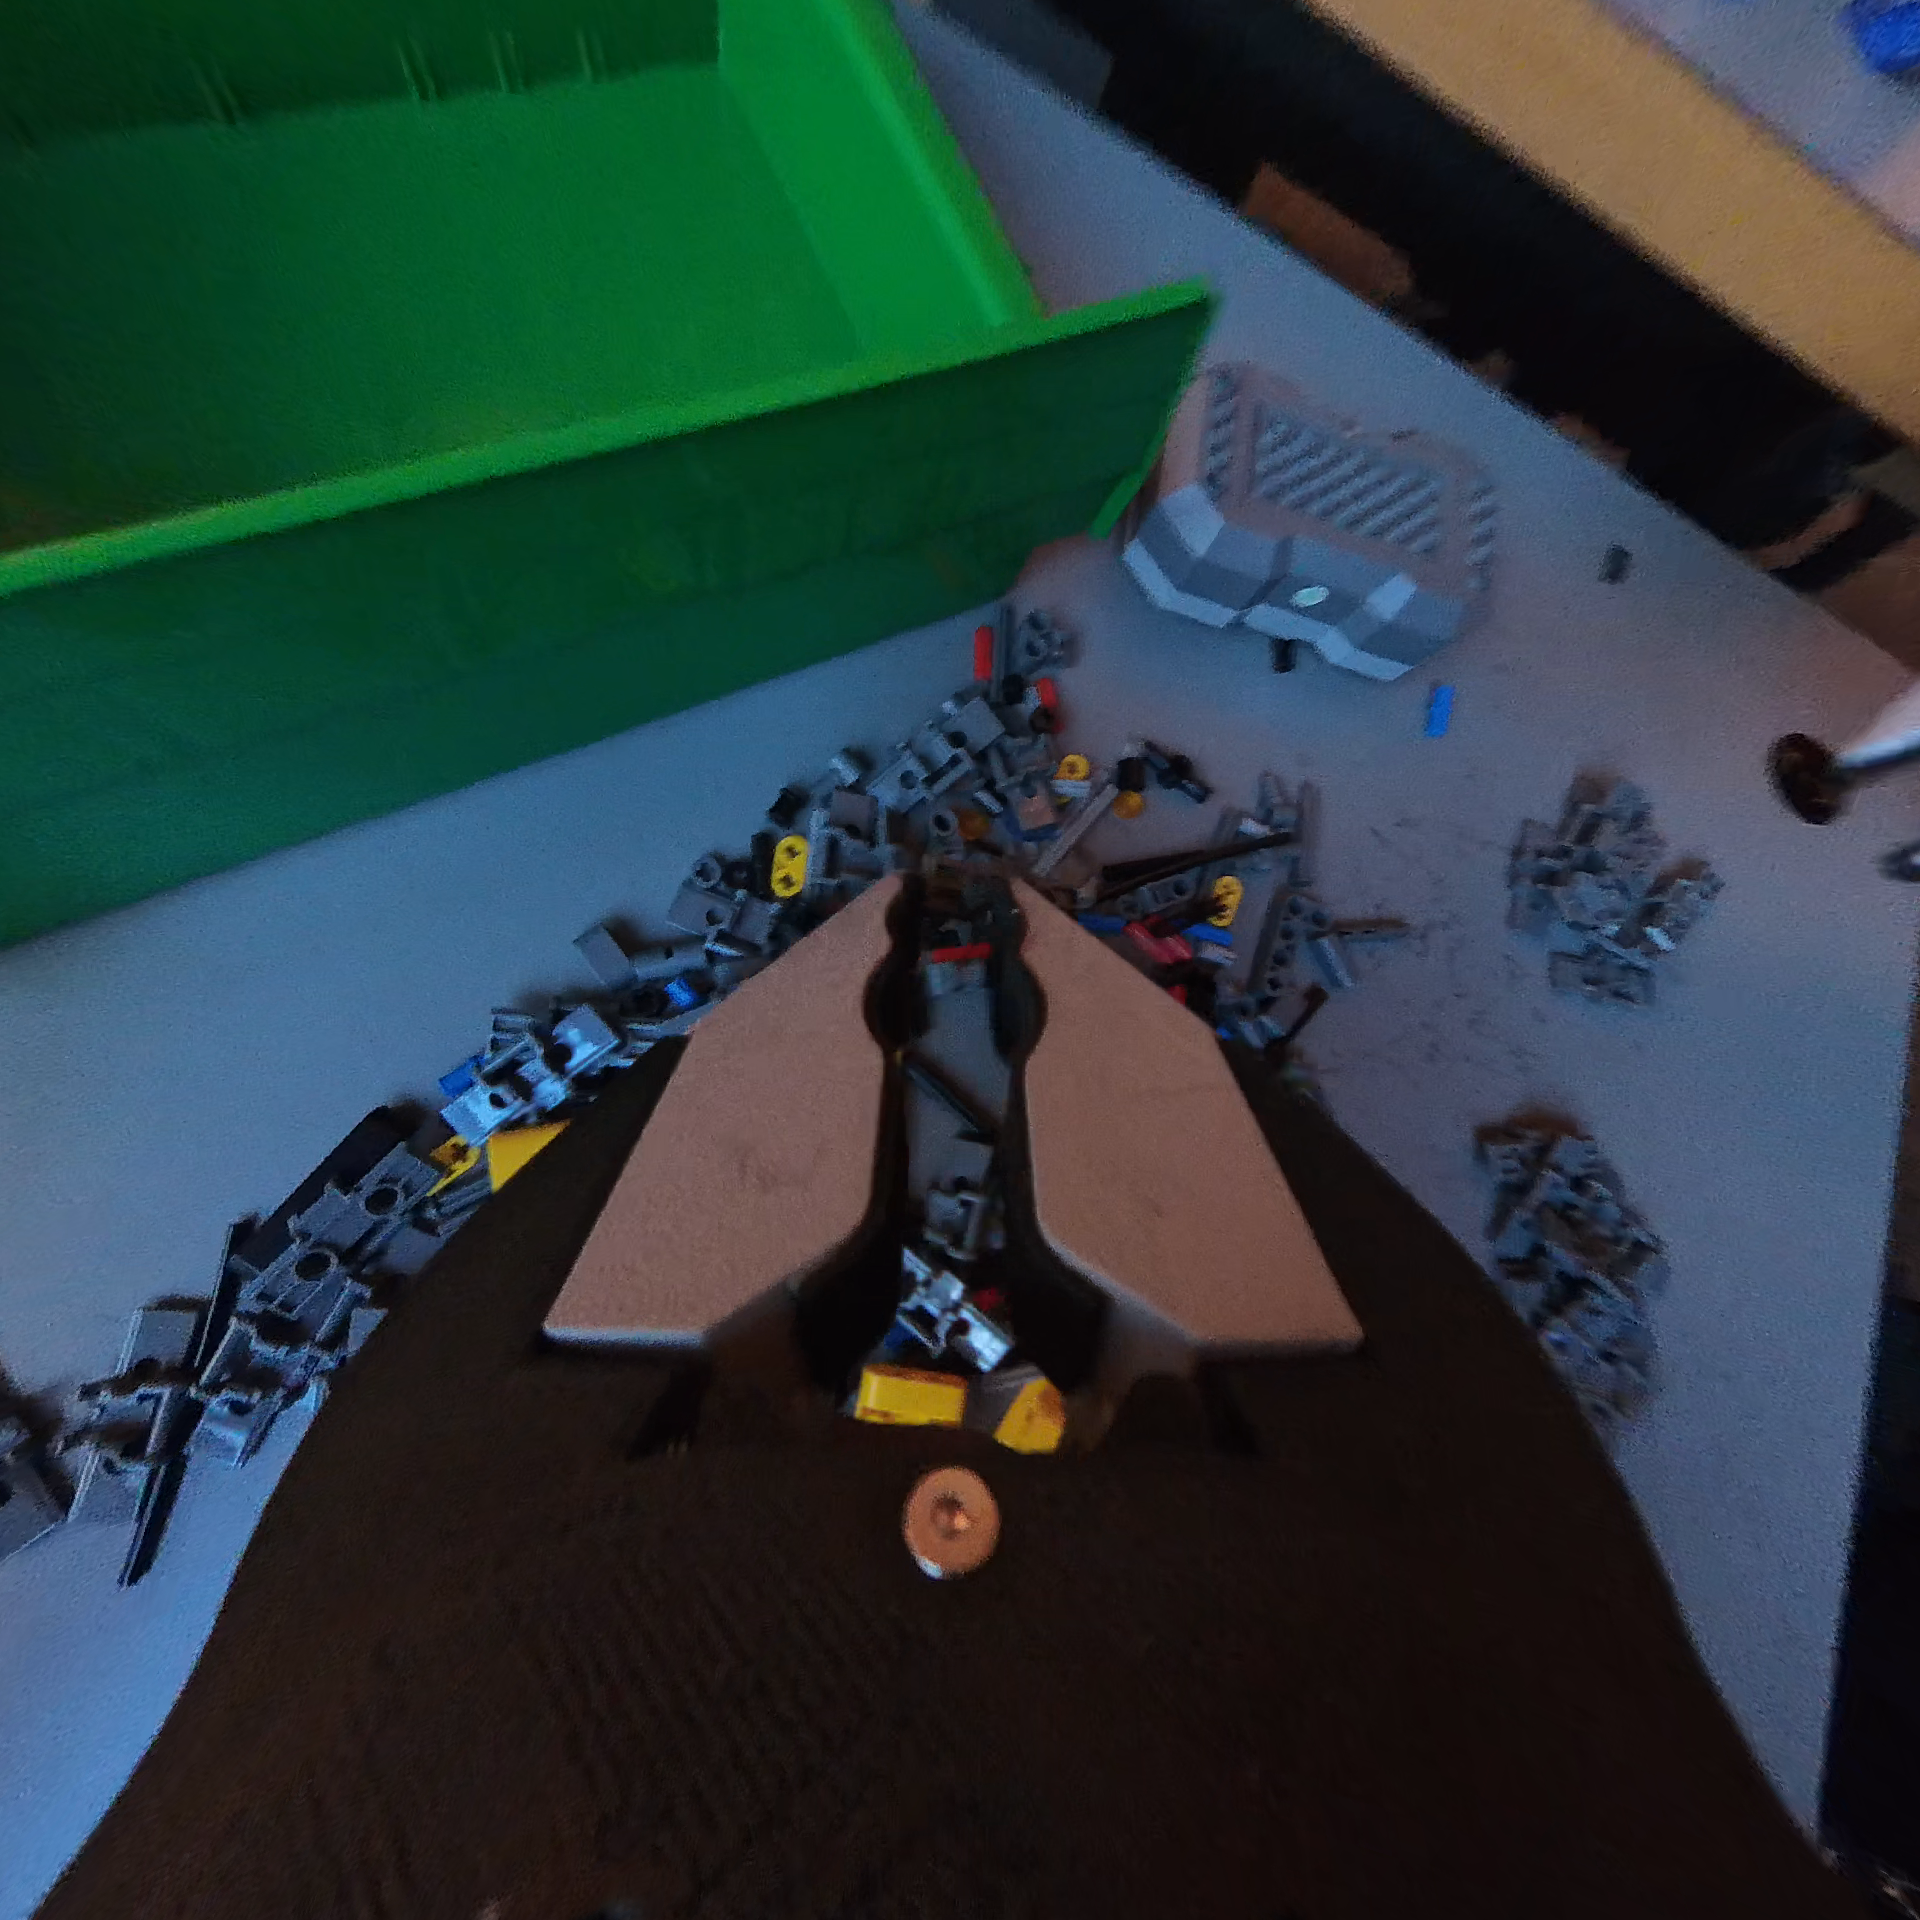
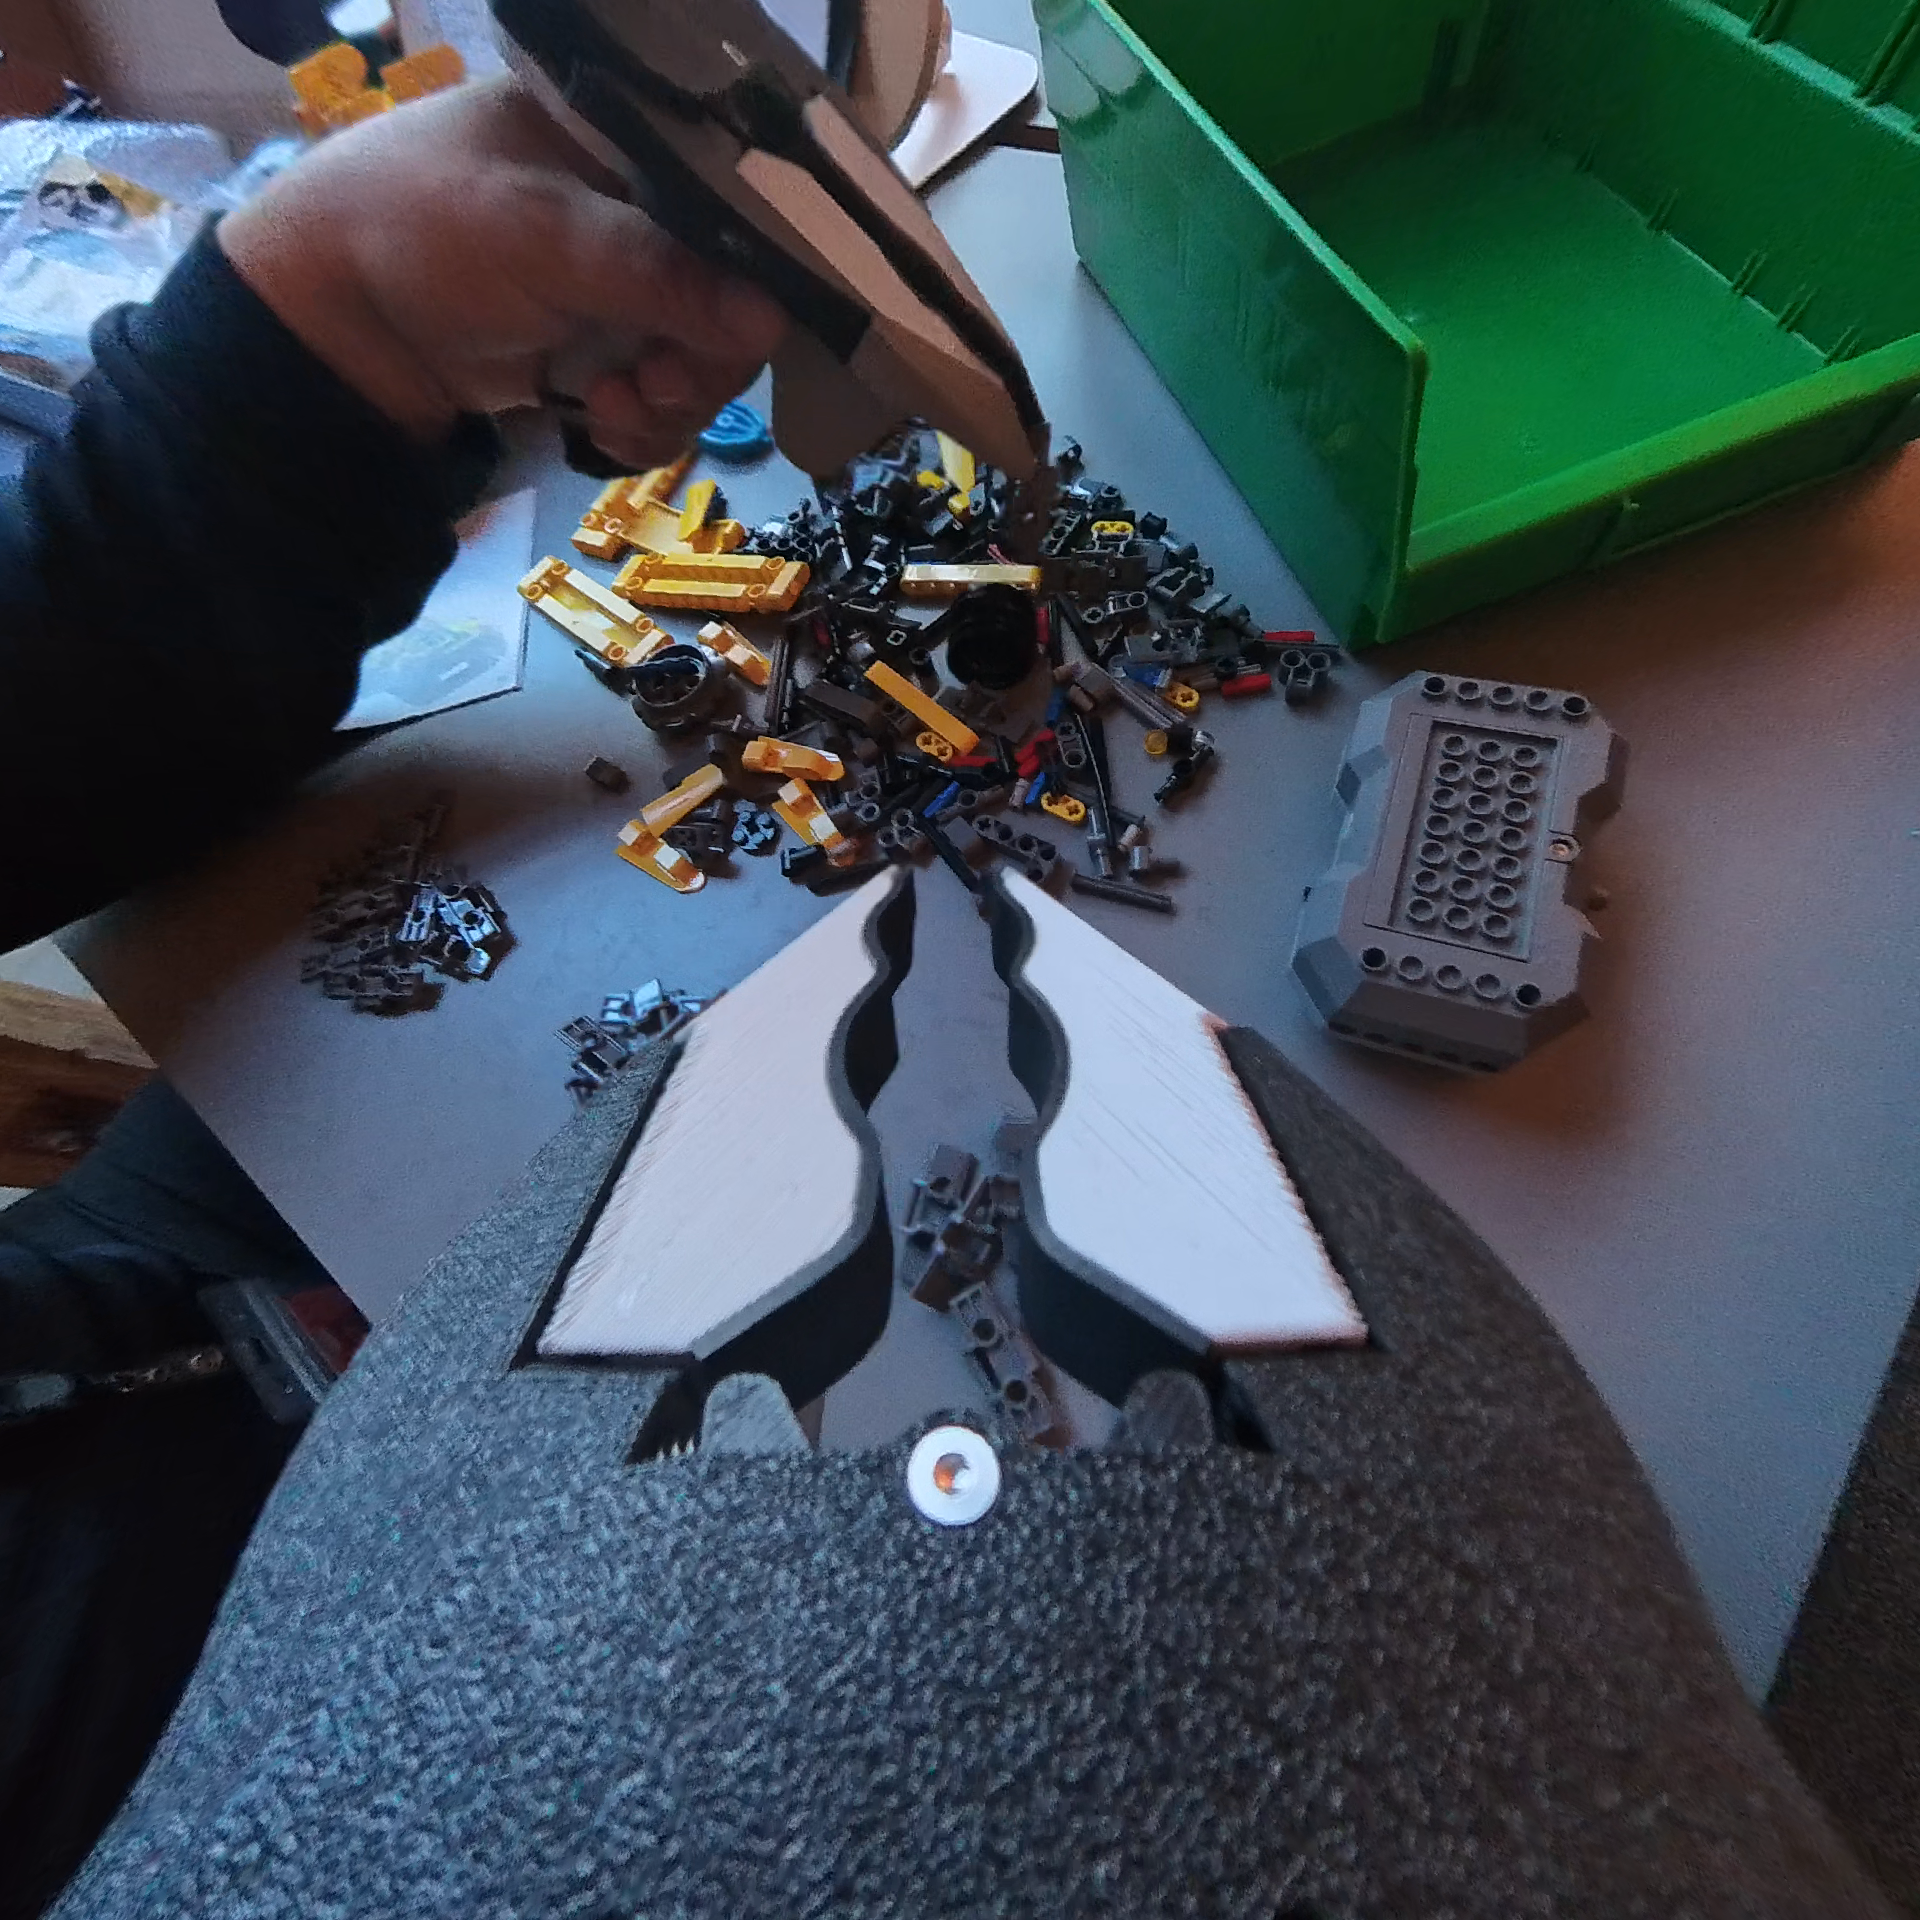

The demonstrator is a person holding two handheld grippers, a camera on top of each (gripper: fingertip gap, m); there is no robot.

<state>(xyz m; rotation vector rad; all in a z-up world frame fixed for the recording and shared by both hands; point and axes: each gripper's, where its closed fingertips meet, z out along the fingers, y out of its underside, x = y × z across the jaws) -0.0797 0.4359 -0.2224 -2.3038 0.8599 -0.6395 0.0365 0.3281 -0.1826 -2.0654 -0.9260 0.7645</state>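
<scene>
My left claw (image 1: 956,904) tips into the brick pile (image 2: 935,675), grip unclear; my right claw (image 2: 951,894) hovers nearer, slightly apart, empty.

A grey tabletop (image 2: 1558,1299) under dim light, with a tan wooden surface (image 1: 1662,177) beyond its edge.

Dim, bluish, motion-blurred left view; right view sharper.

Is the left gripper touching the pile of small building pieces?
Touching. The right wrist view shows the left gripper tips dipped into the far edge of the brick pile.
</scene>
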